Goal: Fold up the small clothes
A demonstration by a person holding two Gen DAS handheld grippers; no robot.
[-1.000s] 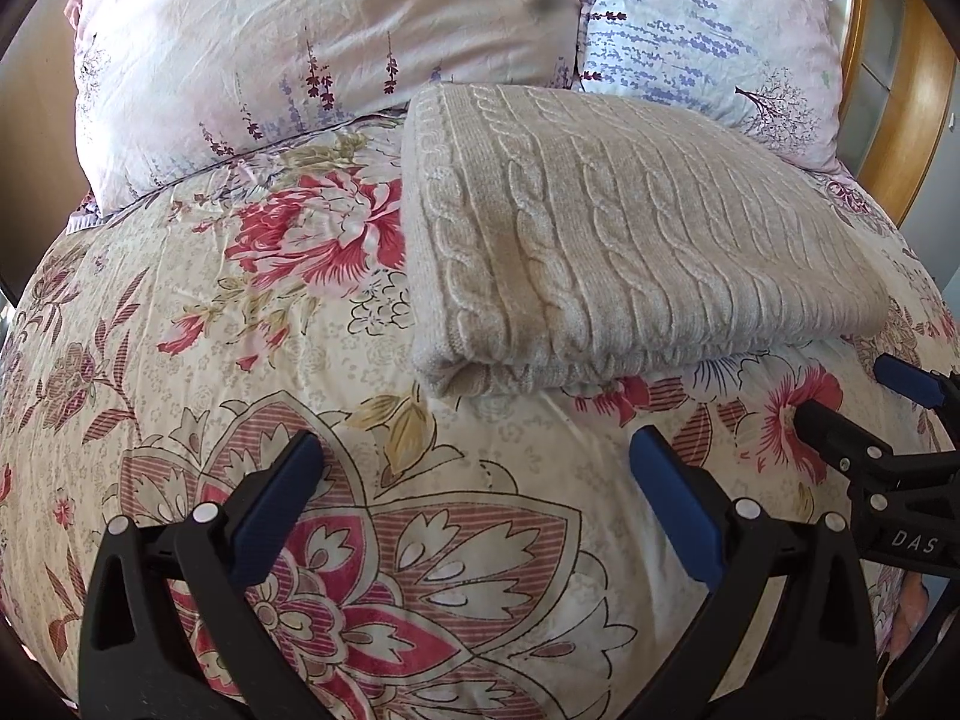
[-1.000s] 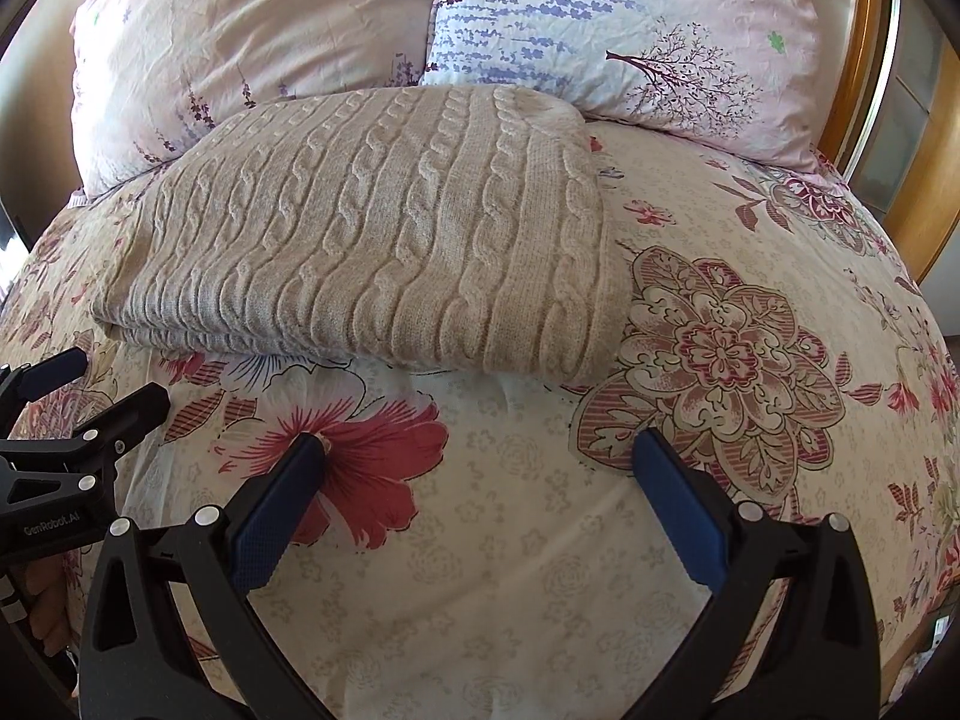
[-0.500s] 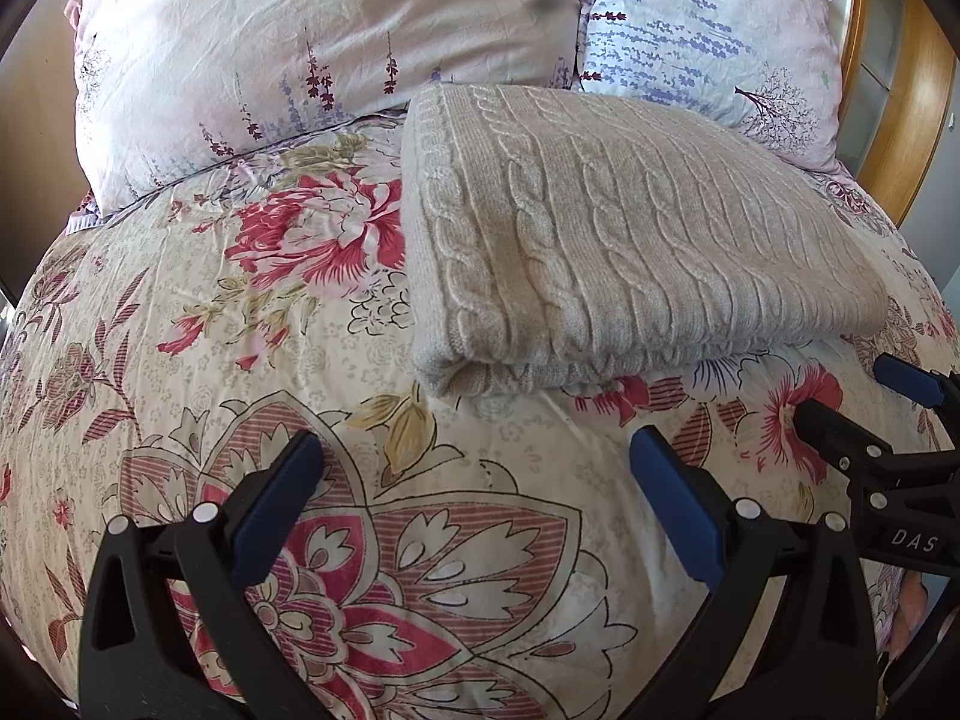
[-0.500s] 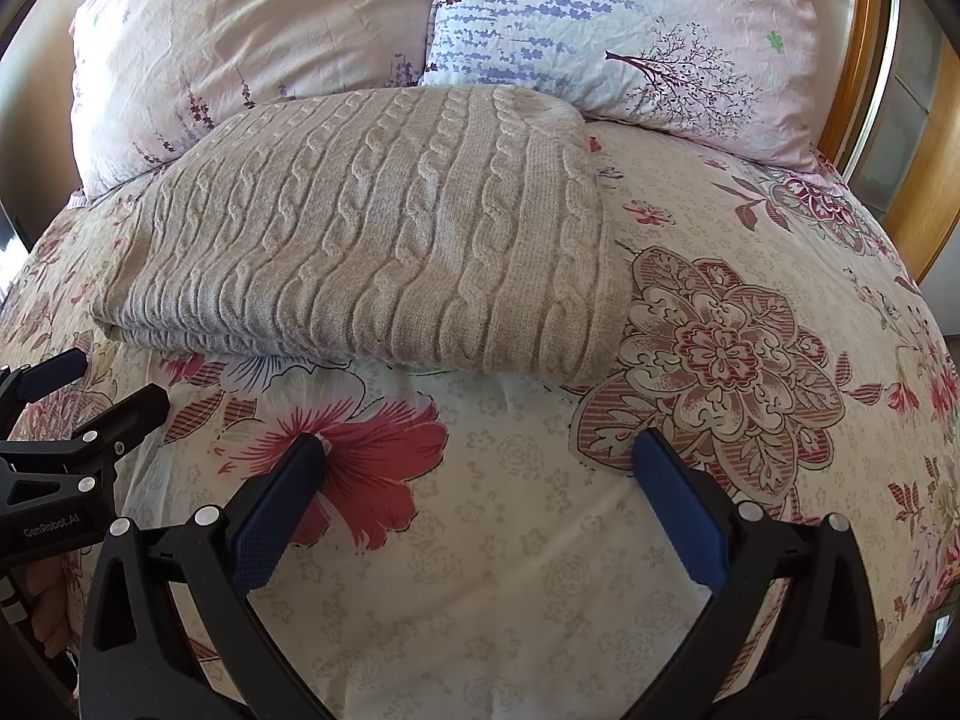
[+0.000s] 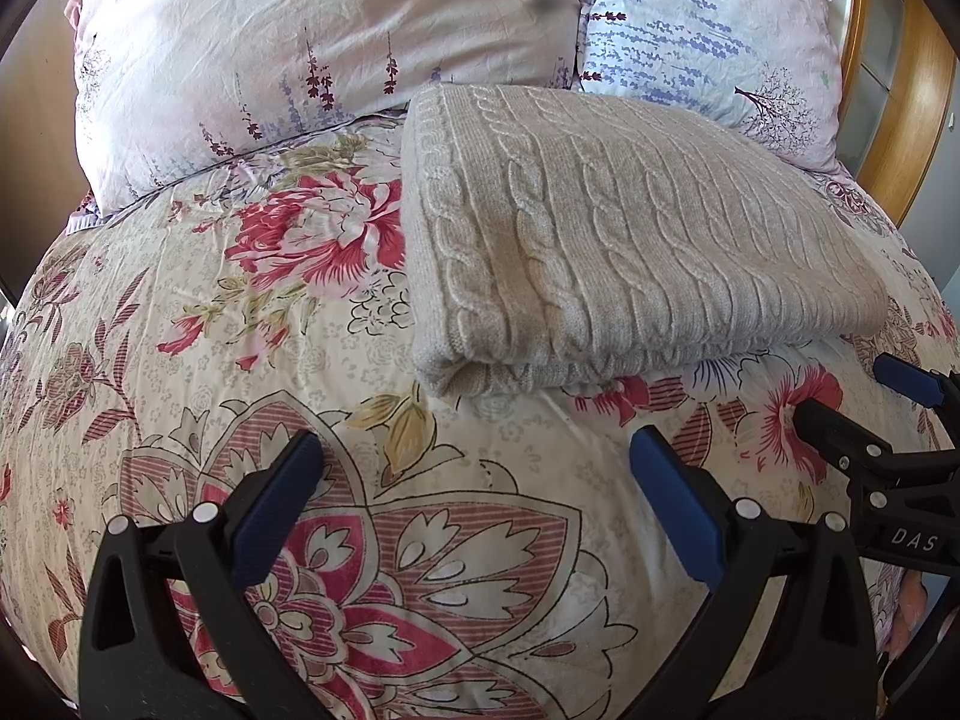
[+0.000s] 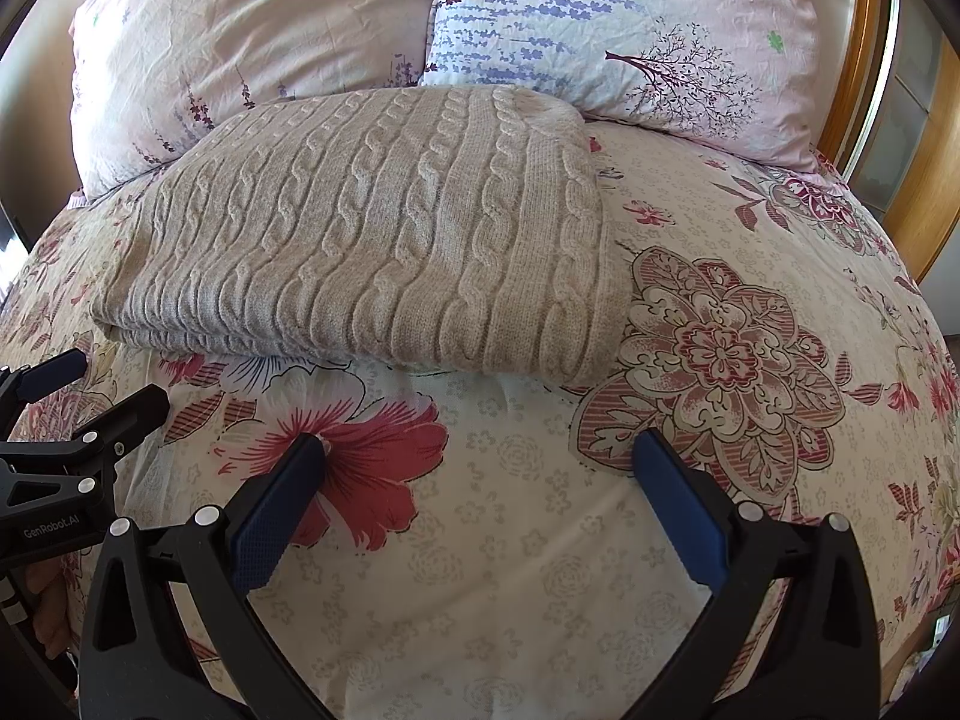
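Floral bedspread (image 5: 180, 312) fills both views, two pillows against the far headboard. Going left to right: our left gripper (image 5: 474, 480) hovers low over bare quilt, jaws spread wide, gripping nothing; just beyond it lies the beige cable-knit sweater (image 5: 612, 240), a compact layered rectangle with its far edge against the pillows (image 5: 312, 30); our right gripper (image 6: 480, 480) hangs near the sweater's near-right corner, likewise released and empty. We judge this garment's folding essentially done: edges look squared, layers stacked. No other clothes show in either view, so what remains we cannot tell.
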